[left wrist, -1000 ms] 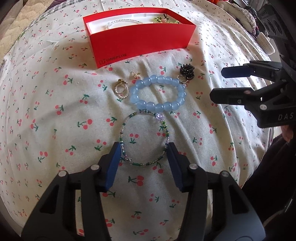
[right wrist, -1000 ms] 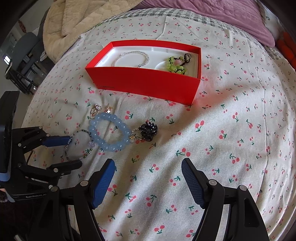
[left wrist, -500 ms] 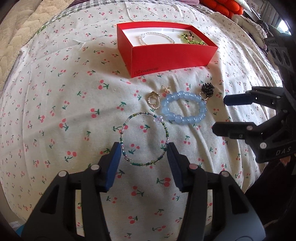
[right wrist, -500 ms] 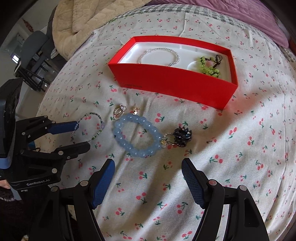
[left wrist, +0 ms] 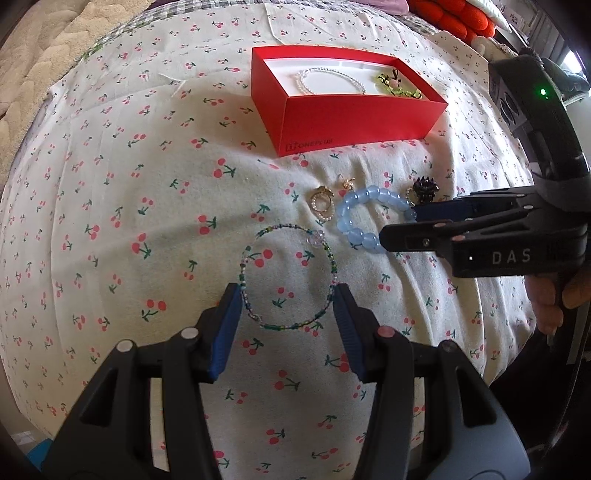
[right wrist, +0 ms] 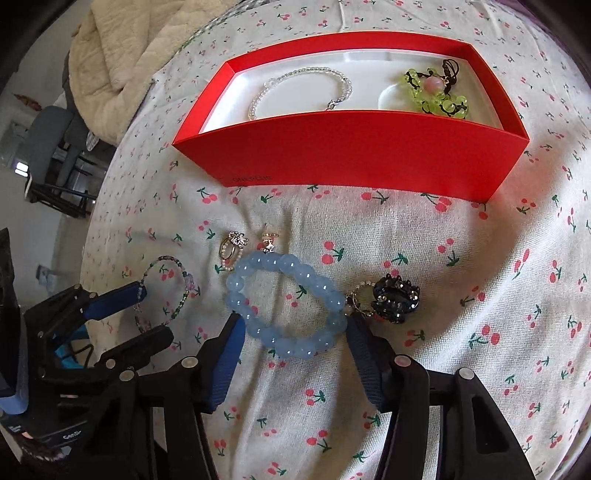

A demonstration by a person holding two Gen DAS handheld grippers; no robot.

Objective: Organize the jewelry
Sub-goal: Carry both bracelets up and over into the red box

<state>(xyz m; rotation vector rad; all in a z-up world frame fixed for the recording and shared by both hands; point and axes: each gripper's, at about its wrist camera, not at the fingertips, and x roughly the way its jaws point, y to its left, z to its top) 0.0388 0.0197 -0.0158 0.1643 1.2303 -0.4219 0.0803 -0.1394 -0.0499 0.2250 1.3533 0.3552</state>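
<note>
A thin green seed-bead bracelet (left wrist: 288,277) lies on the cherry-print cloth. My left gripper (left wrist: 286,306) is open, its blue pads flanking the bracelet's near half. A pale blue bead bracelet (right wrist: 288,302) lies flat, and my right gripper (right wrist: 295,332) is open with its pads on either side of its near edge. A pearl ring (right wrist: 231,249), a small gold charm (right wrist: 269,240) and a black claw clip (right wrist: 395,299) with a small ring lie close by. The red open box (right wrist: 351,155) behind holds a clear bead bracelet (right wrist: 303,88) and a green bead piece (right wrist: 436,92).
The cherry-print cloth (left wrist: 129,221) covers a rounded bed surface. A beige blanket (right wrist: 122,62) lies at the far left, and a chair and floor (right wrist: 55,155) show beyond the bed's left edge. Red cushions (left wrist: 450,18) sit at the far right.
Both grippers have moved forward and down toward the cloth. The right gripper now brackets the blue bracelet; the left stays around the green bracelet. The jewelry has not moved.
</note>
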